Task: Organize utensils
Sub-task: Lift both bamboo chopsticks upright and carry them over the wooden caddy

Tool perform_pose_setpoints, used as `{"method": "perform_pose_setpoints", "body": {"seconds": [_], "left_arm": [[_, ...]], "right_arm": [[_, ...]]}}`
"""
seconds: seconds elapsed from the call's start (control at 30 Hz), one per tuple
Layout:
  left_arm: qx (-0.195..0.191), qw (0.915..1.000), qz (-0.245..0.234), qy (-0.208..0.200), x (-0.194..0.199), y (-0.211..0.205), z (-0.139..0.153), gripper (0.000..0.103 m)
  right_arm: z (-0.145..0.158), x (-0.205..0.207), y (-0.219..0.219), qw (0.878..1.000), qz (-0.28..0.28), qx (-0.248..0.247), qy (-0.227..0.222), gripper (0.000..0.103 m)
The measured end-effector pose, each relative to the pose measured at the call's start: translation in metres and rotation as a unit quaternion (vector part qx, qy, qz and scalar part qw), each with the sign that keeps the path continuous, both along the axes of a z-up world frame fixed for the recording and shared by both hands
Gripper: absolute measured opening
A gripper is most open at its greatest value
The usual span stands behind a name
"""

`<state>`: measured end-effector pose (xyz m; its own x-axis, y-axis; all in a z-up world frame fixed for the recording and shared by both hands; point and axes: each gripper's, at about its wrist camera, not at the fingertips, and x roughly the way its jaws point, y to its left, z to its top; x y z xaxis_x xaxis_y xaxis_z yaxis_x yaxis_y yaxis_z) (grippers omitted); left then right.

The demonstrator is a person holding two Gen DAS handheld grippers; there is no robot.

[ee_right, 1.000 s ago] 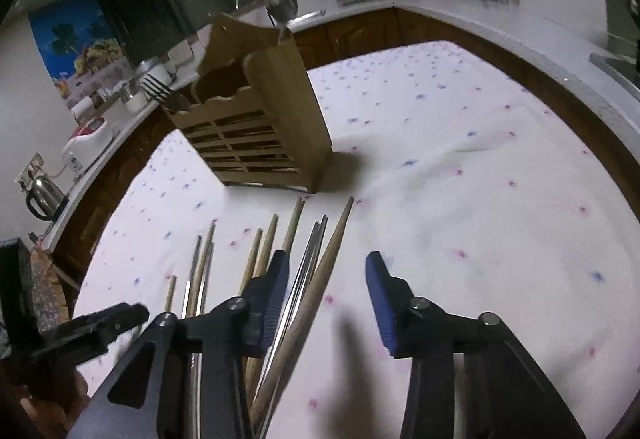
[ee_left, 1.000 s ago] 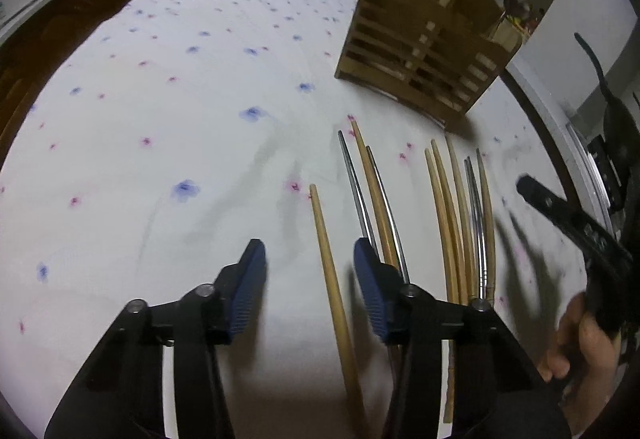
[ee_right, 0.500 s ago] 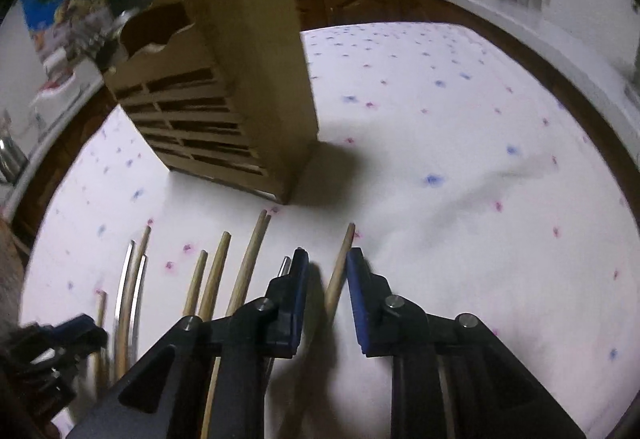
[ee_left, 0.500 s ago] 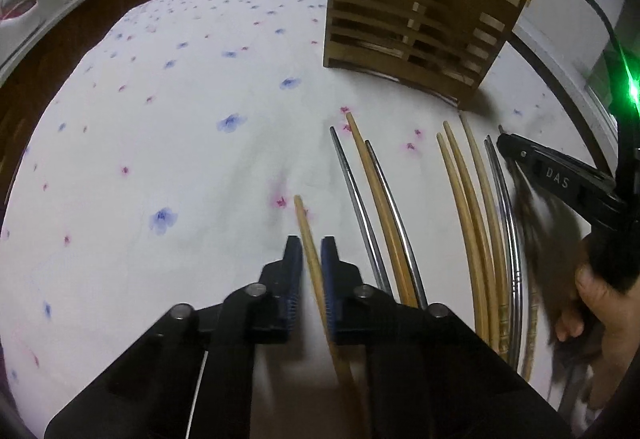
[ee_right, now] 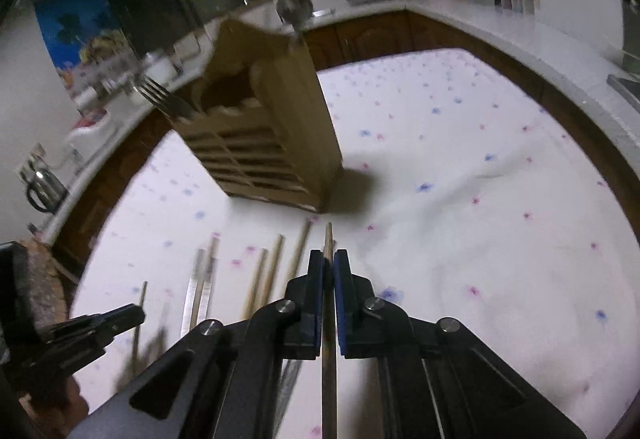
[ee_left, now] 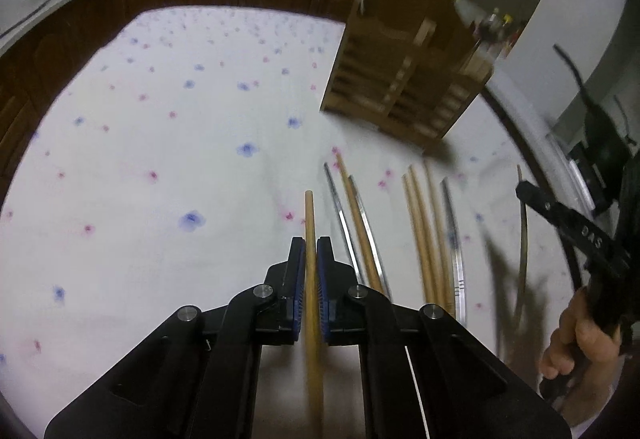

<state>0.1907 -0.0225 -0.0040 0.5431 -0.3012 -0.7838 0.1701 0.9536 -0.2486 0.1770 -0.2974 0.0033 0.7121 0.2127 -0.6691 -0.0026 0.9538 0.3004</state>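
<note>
Chopsticks in both grippers, a kitchen table mid-tidy. From the left wrist camera, the left gripper point(ee_left: 311, 245) has its blue pads point(ee_left: 298, 279) closed on a wooden chopstick point(ee_left: 309, 215), whose long axis runs straight along the fingers toward 12 o'clock, tip poking out ahead of the jaws. The wooden utensil holder point(ee_left: 404, 87) stands on the floral tablecloth point(ee_left: 160, 167) at about 1 o'clock, well apart from the tip. More wooden and metal chopsticks point(ee_left: 360, 223) lie loose on the cloth just right of the jaws, roughly parallel to the held one. At 3 o'clock the right gripper point(ee_left: 560, 215) appears, blurred, with a thin stick at its tip.

From the right wrist camera, the right gripper point(ee_right: 328, 259) is likewise clamped on a wooden chopstick point(ee_right: 329, 239), again lying lengthwise between the fingers and pointing to 12 o'clock. The utensil holder point(ee_right: 276, 127), a fork point(ee_right: 160, 99) already jutting from its top, stands at 11 o'clock, and this tip looks the nearer of the two to it. Loose chopsticks point(ee_right: 272, 271) lie on the cloth at 9 to 10 o'clock, with the left gripper point(ee_right: 100, 323) at 8 o'clock. Judging by the layout, each stick would need tipping upright, tip down, to enter the holder's open top.
</note>
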Motion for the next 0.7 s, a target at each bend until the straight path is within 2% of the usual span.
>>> {"method": "perform_pose_setpoints", "body": {"seconds": [0.4, 0.7], "left_arm": [[-0.057, 0.9941, -0.004, -0.092, -0.038, 0.023, 0.085, 0.005], [-0.065, 0.9909, 0.001, -0.117, -0.050, 0.030, 0.105, 0.005]], "right_arm": [[0.076, -0.053, 0.003, 0.995, 0.012, 0.019, -0.102, 0.005], [0.096, -0.066, 0.001, 0.991, 0.008, 0.021, -0.135, 0.005]]}}
